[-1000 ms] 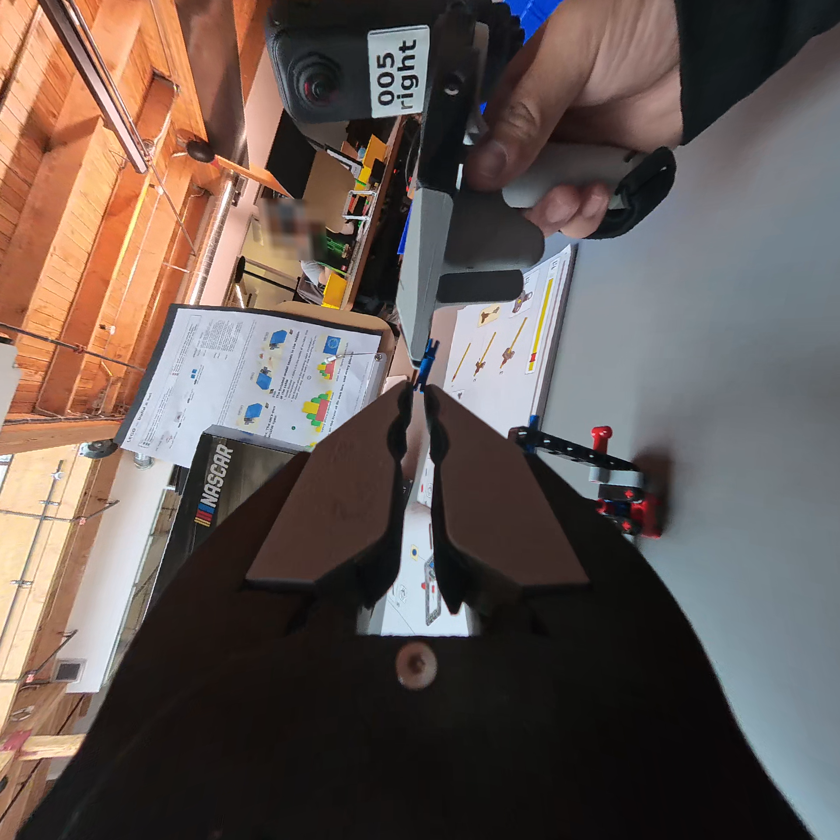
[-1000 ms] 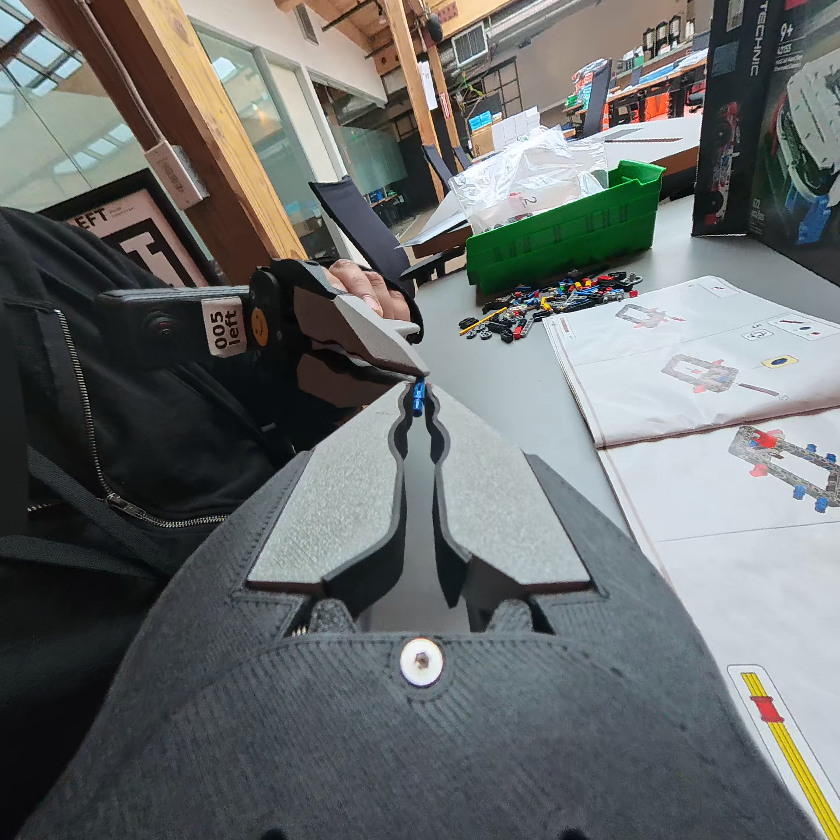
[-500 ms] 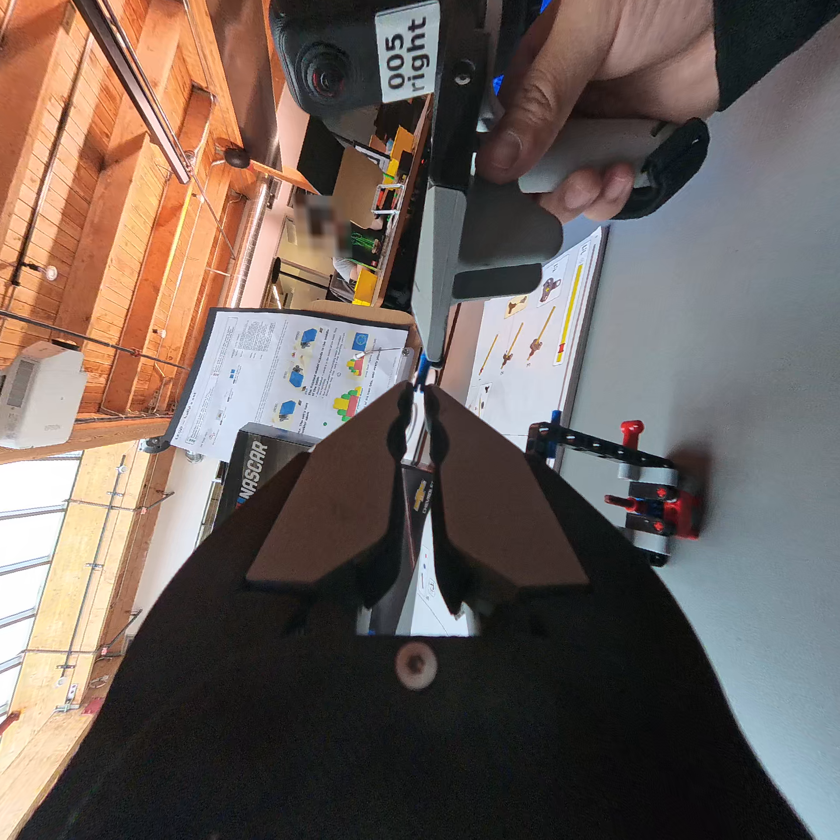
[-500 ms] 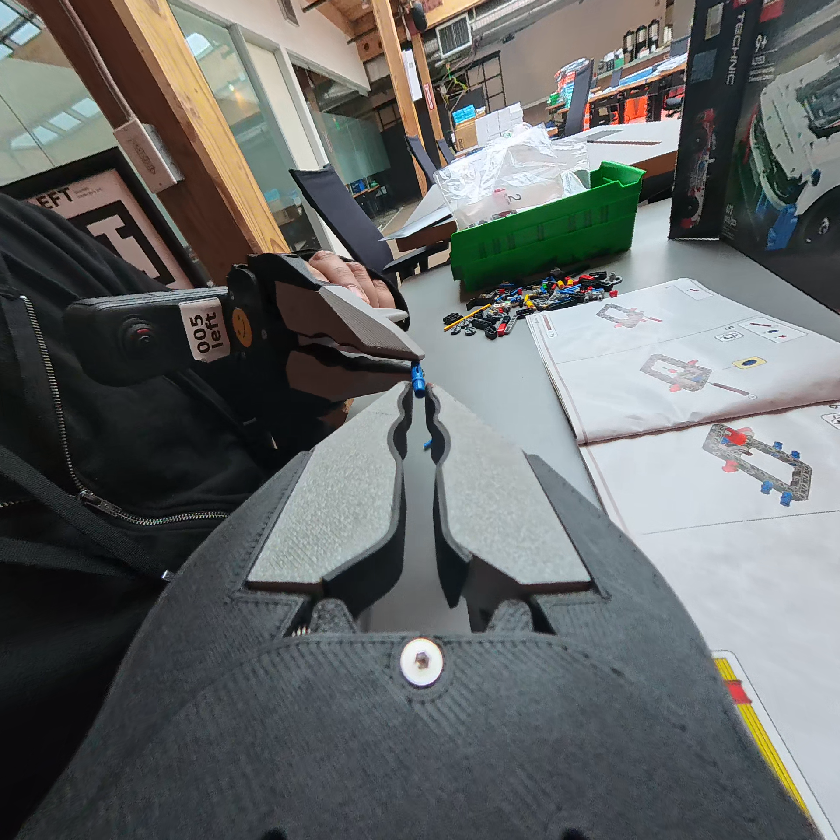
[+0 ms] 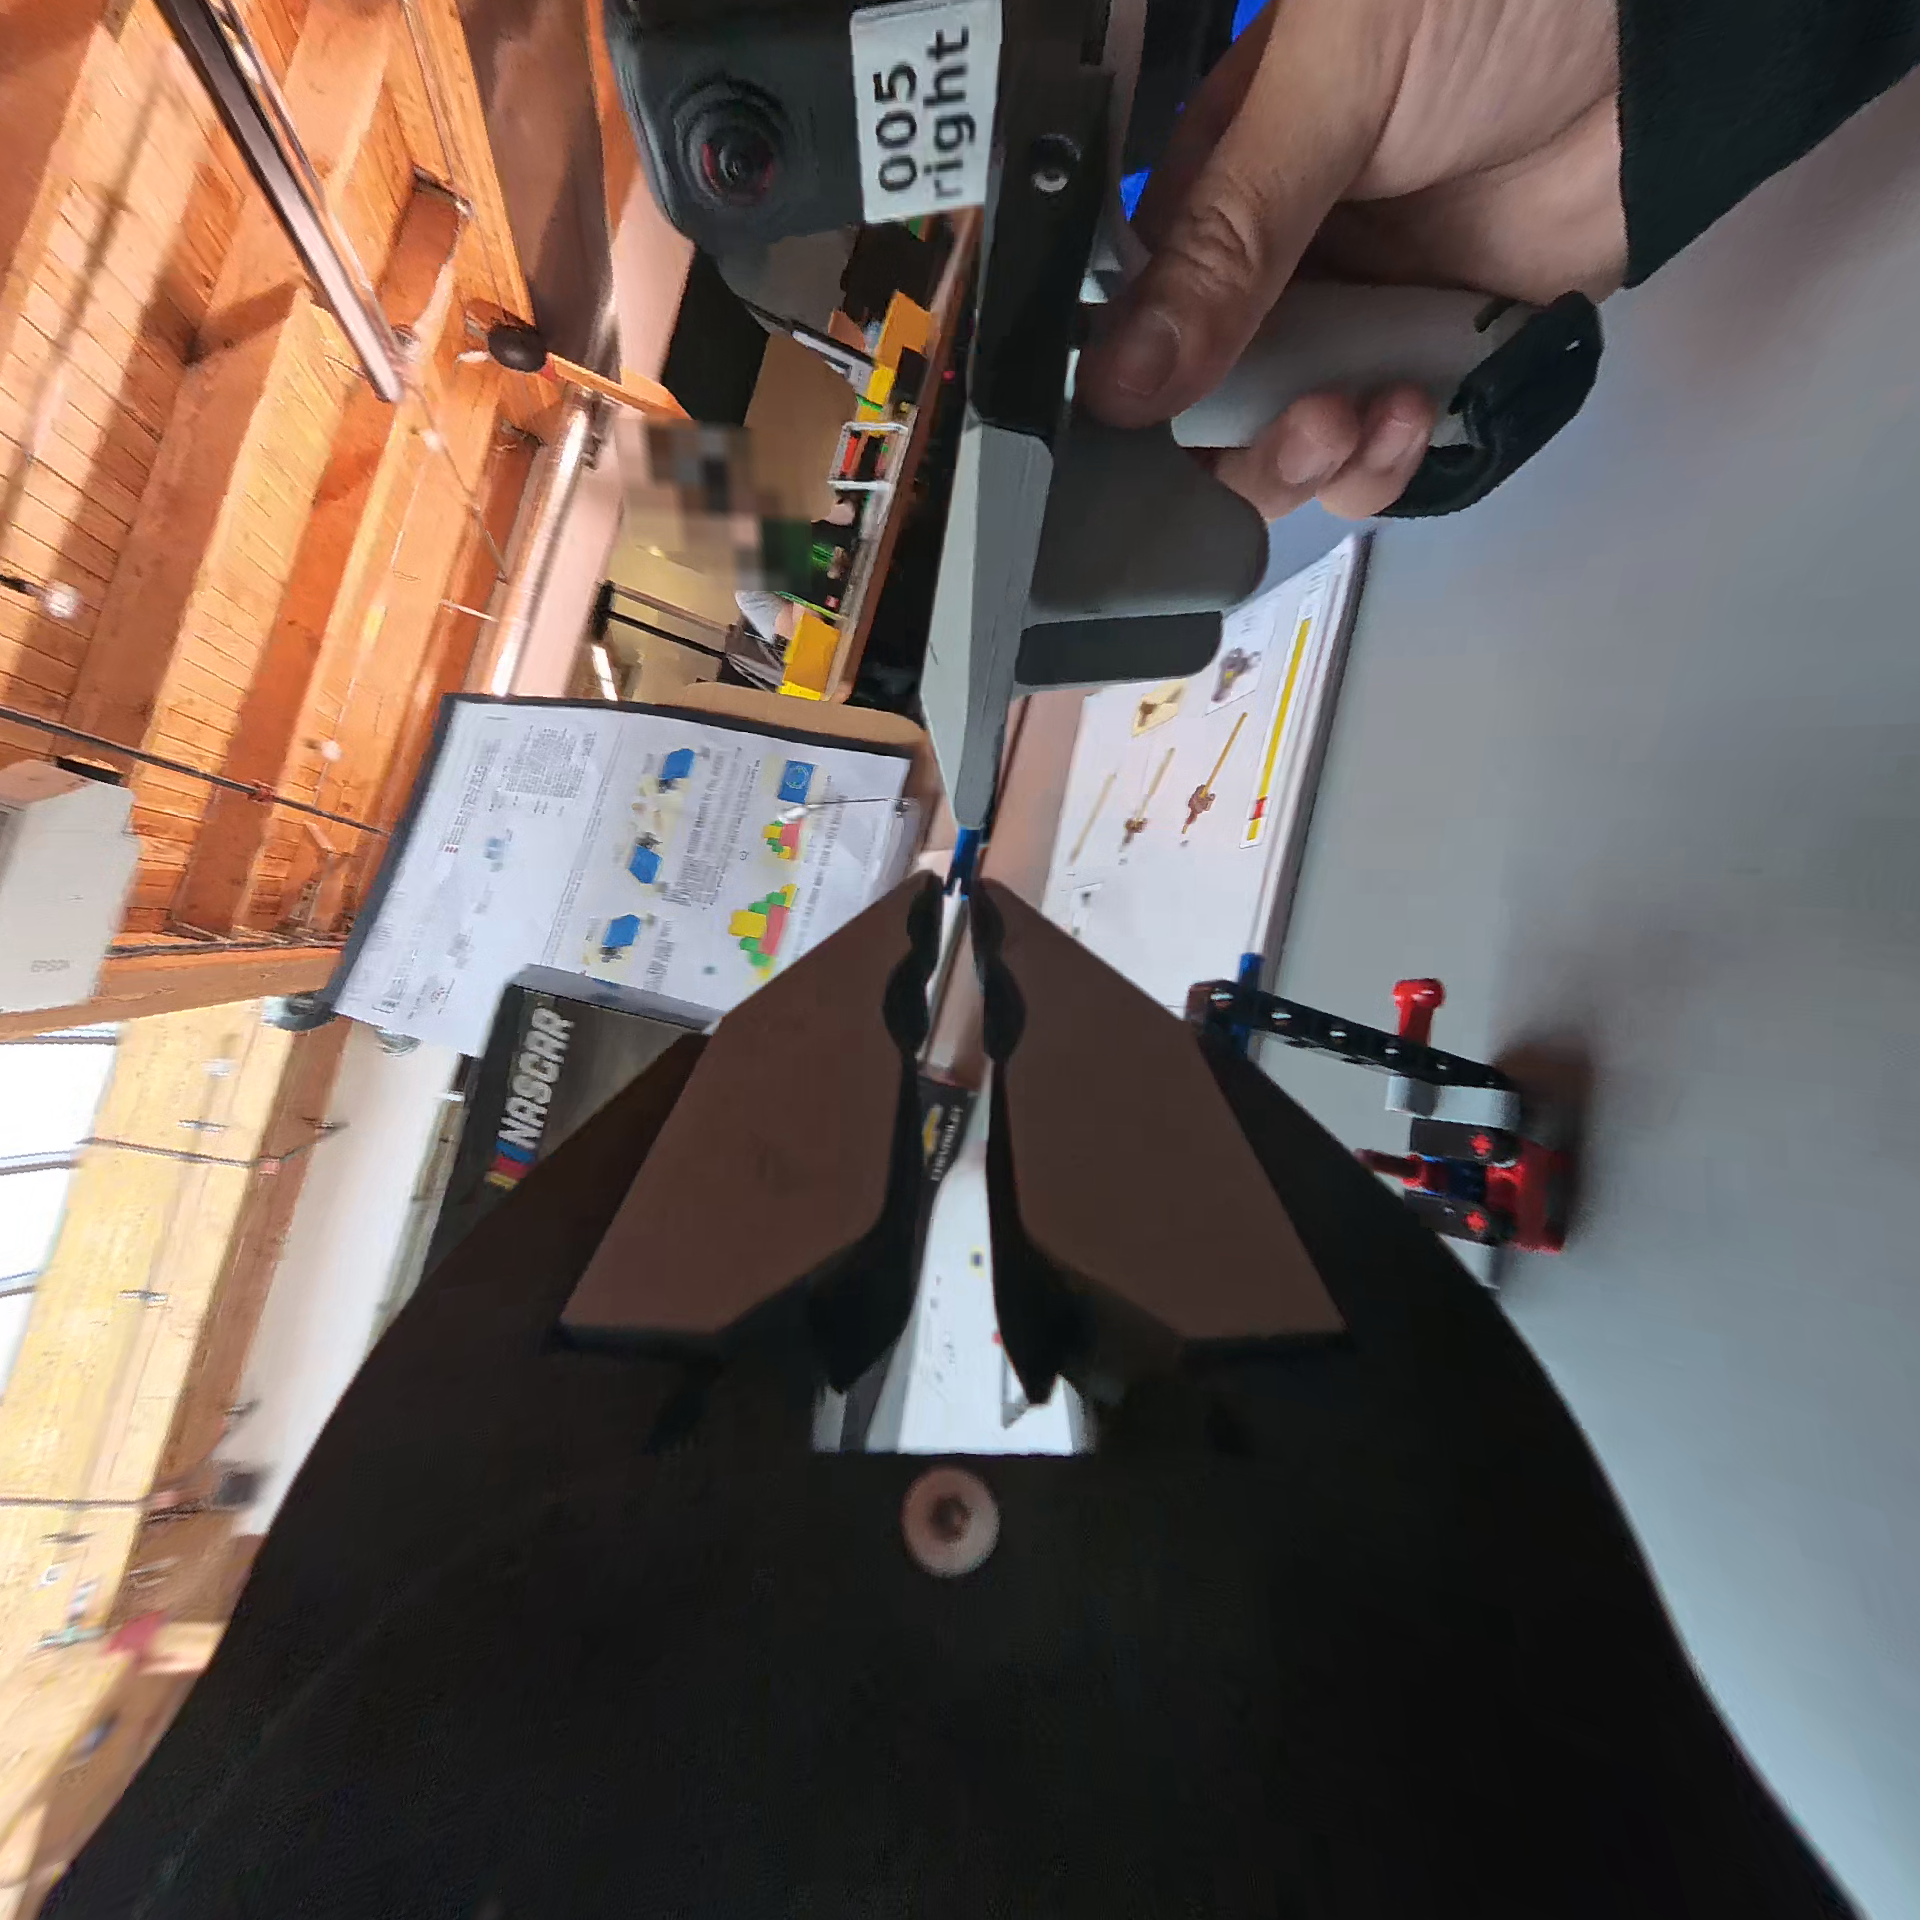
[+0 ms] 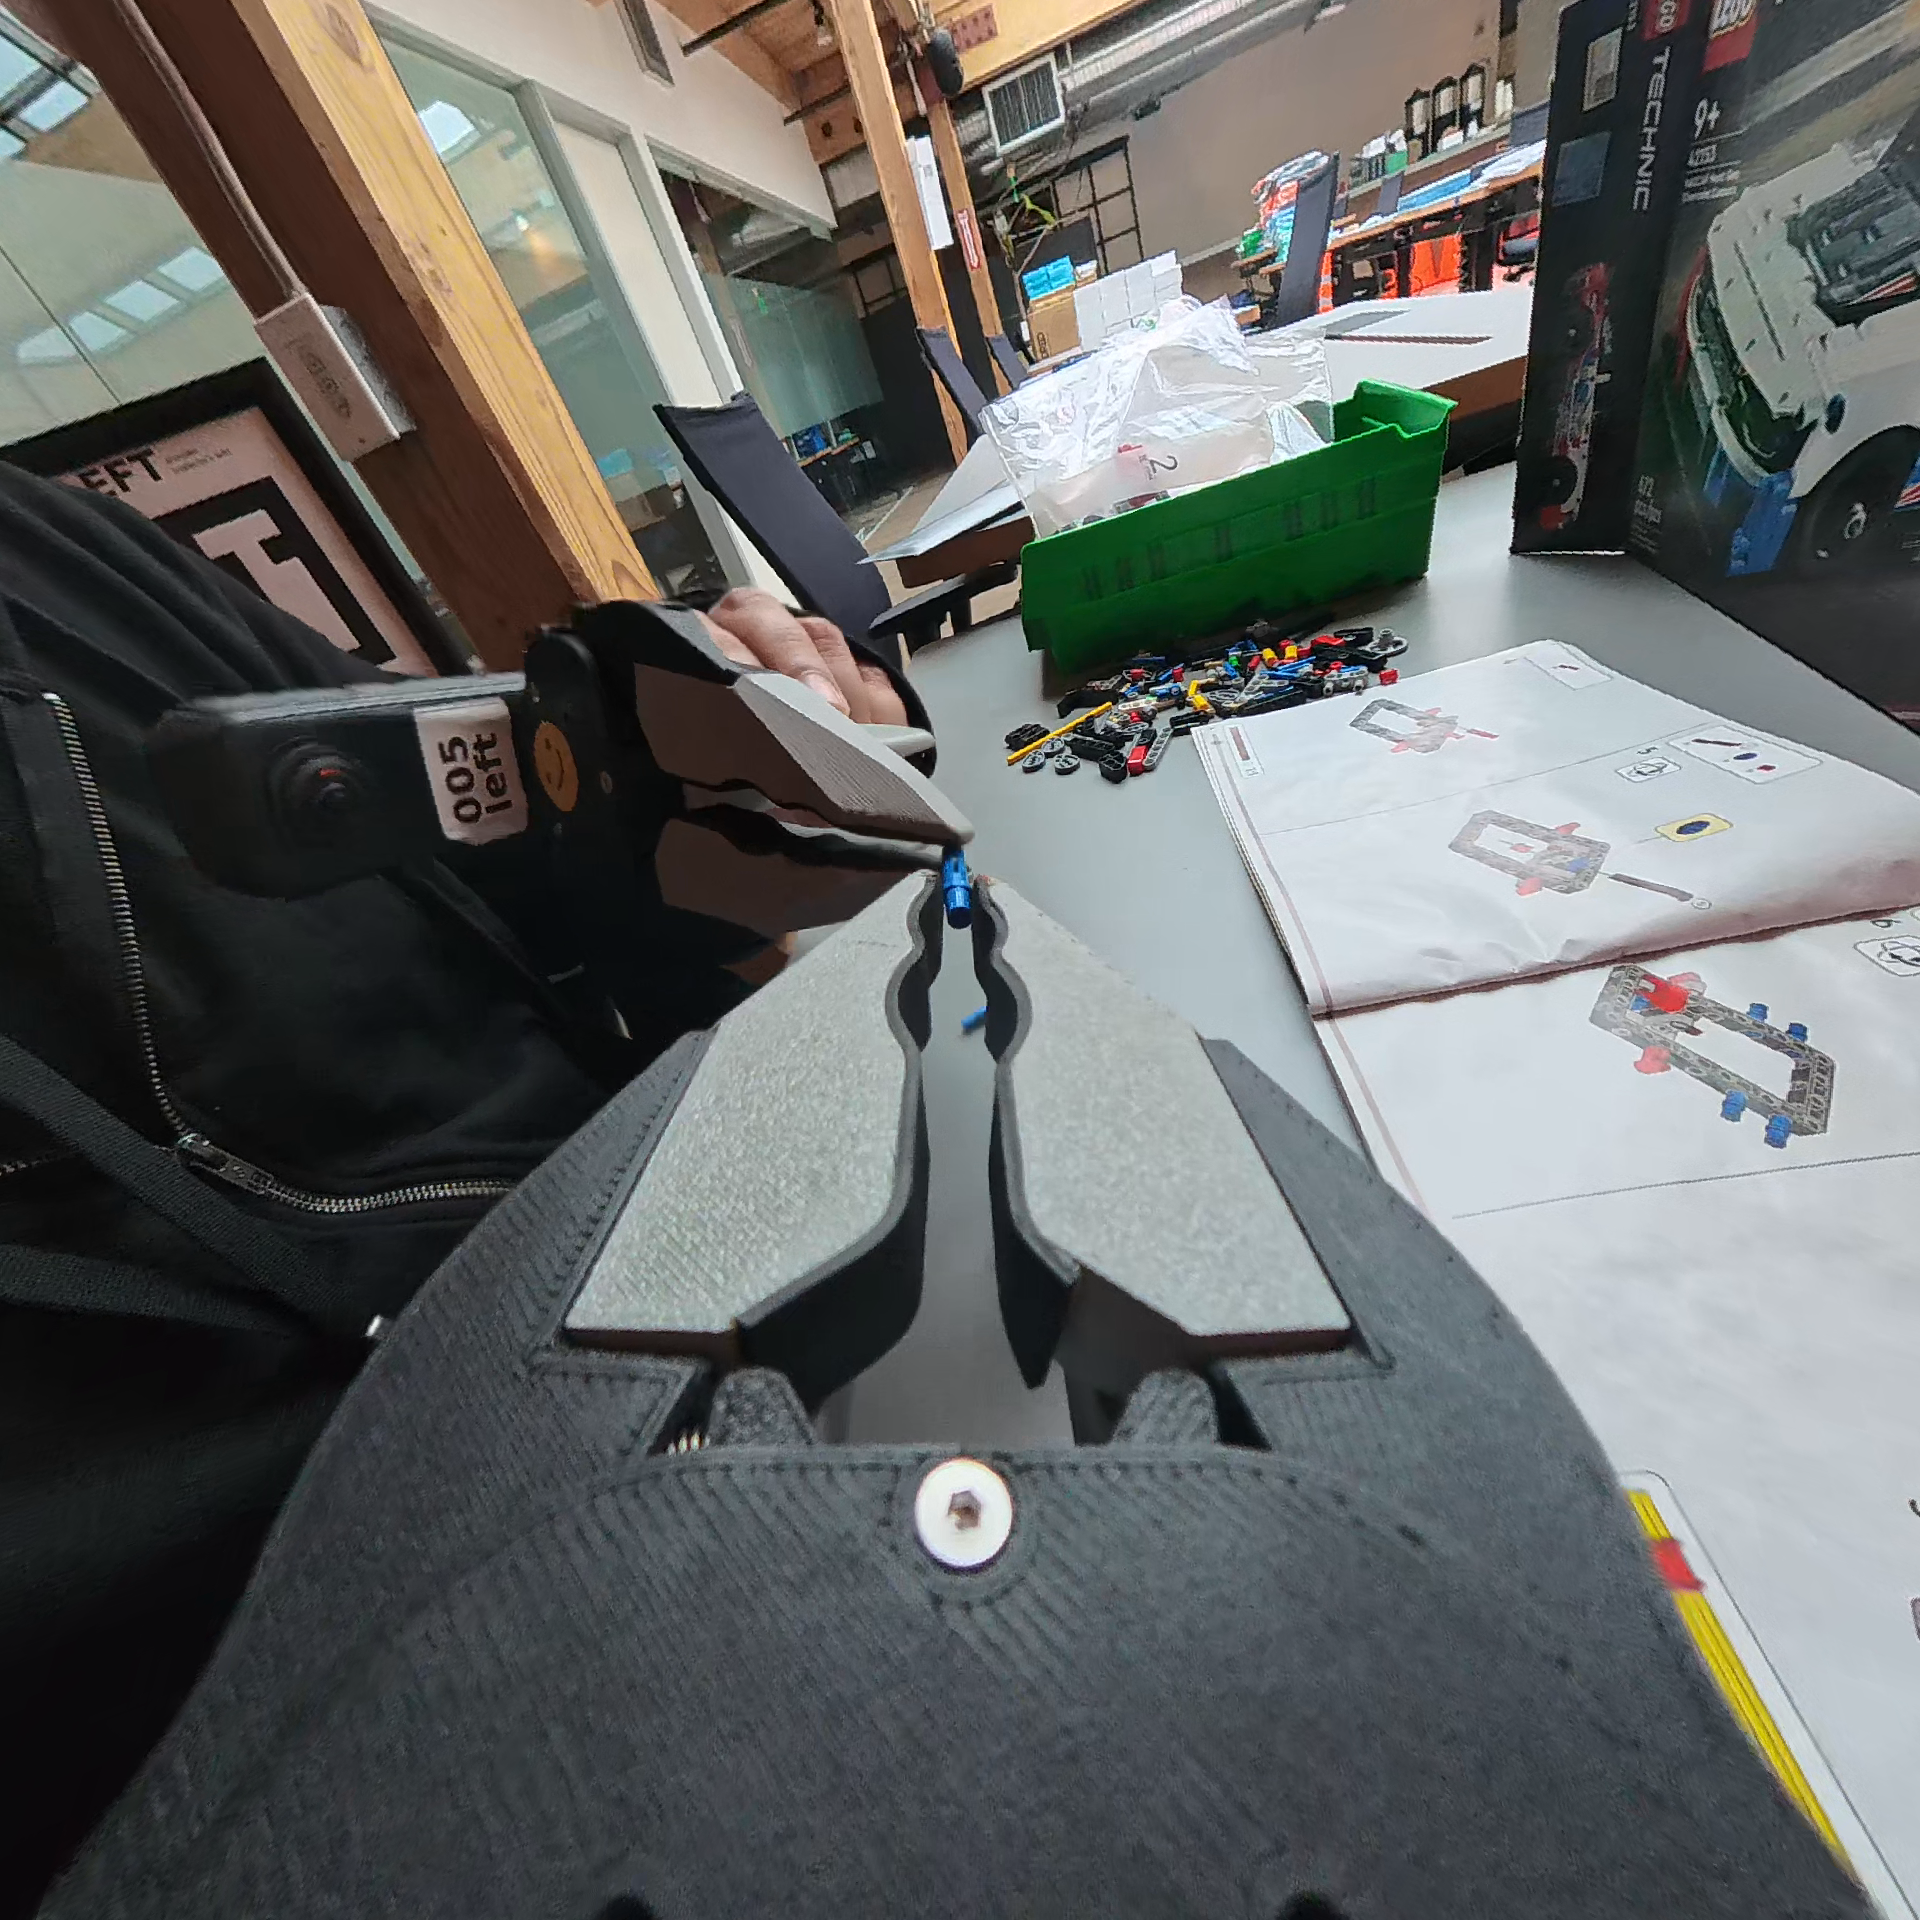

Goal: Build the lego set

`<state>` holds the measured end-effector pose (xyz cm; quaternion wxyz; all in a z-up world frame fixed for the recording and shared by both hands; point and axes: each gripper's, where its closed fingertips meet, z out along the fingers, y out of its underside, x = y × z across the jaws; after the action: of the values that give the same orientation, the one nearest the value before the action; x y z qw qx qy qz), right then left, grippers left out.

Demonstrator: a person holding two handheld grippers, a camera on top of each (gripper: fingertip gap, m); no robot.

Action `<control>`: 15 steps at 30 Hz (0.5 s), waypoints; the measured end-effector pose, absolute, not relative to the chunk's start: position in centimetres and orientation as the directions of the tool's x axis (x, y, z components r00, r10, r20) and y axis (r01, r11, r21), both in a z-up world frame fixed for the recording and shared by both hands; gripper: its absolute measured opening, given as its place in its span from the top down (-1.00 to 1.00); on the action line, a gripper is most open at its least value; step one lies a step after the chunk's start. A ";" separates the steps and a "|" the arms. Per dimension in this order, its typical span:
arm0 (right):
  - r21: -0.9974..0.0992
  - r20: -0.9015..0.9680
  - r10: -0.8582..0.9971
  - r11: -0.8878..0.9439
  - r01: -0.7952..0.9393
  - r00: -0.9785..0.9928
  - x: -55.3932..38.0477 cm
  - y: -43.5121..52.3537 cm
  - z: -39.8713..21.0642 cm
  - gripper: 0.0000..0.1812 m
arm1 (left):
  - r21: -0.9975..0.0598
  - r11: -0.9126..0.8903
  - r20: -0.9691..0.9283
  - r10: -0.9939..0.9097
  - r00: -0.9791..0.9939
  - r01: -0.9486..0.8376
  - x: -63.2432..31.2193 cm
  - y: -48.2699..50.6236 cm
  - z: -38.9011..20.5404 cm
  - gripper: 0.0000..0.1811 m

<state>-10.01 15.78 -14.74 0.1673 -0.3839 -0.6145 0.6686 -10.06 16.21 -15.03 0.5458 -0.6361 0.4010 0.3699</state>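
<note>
Lowered a touch since half a second ago, the blue pin [image 6: 956, 885] is now dipped between the tips of the right gripper [image 6: 956, 904], where before it sat just at their mouth. It is pinched at its upper end by the left gripper [image 5: 956, 896], whose fingers are pressed nearly together. A narrow slot is kept between the right gripper's fingers; whether the pin is actually squeezed by them cannot be told. A handover, or a re-grip, is judged to be under way in mid-air, so that the pin can be turned to a better angle for insertion.

Well off to the side, the partly built frame [image 5: 1455, 1132], black beam with red and grey parts, is left standing on the grey table [image 5: 1714, 831], untouched for now. A second blue pin [image 6: 974, 1020] can be seen lying on the table through the slot. The instruction booklet [image 6: 1558, 935] is spread open just beside the work, presumably to be read as parts are fitted. Farther back, loose parts [image 6: 1195, 696] are heaped before a green bin [image 6: 1236, 561] stuffed with a clear plastic bag [image 6: 1153, 416], and the set's box [image 6: 1766, 312] is stood upright. Timber posts, glass partitions and other workbenches are seen beyond.
</note>
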 end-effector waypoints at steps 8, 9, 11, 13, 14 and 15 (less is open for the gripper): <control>-0.967 0.004 0.811 0.152 0.204 -0.585 -10.2 16.1 -17.7 0.98 | -0.649 -0.324 -0.482 -0.525 0.702 -0.688 -10.9 15.0 -18.8 0.60; -0.964 0.021 0.805 0.173 0.200 -0.593 -10.0 16.0 -17.9 0.98 | -0.656 -0.362 -0.412 -0.563 0.717 -0.662 -10.8 14.9 -19.5 0.56; -0.963 0.028 0.793 0.186 0.197 -0.609 -9.6 15.7 -18.1 0.98 | -0.646 -0.413 -0.319 -0.619 0.718 -0.643 -10.9 14.9 -20.8 0.56; -0.961 0.031 0.785 0.194 0.199 -0.619 -9.2 15.7 -18.4 0.99 | -0.613 -0.447 -0.272 -0.655 0.705 -0.652 -11.2 15.1 -22.1 0.57; -0.958 0.032 0.788 0.199 0.205 -0.614 -9.1 15.9 -18.7 0.99 | -0.600 -0.452 -0.244 -0.682 0.689 -0.660 -11.0 15.0 -22.8 0.61; -0.954 0.028 0.790 0.204 0.221 -0.612 -9.0 16.1 -19.1 0.98 | -0.597 -0.455 -0.223 -0.697 0.682 -0.661 -10.9 15.1 -23.3 0.67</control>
<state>-8.97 16.06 -19.12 0.2704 -0.3474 -0.7273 0.5265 -10.88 15.08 -23.30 0.3374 -0.8526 0.3981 -0.0267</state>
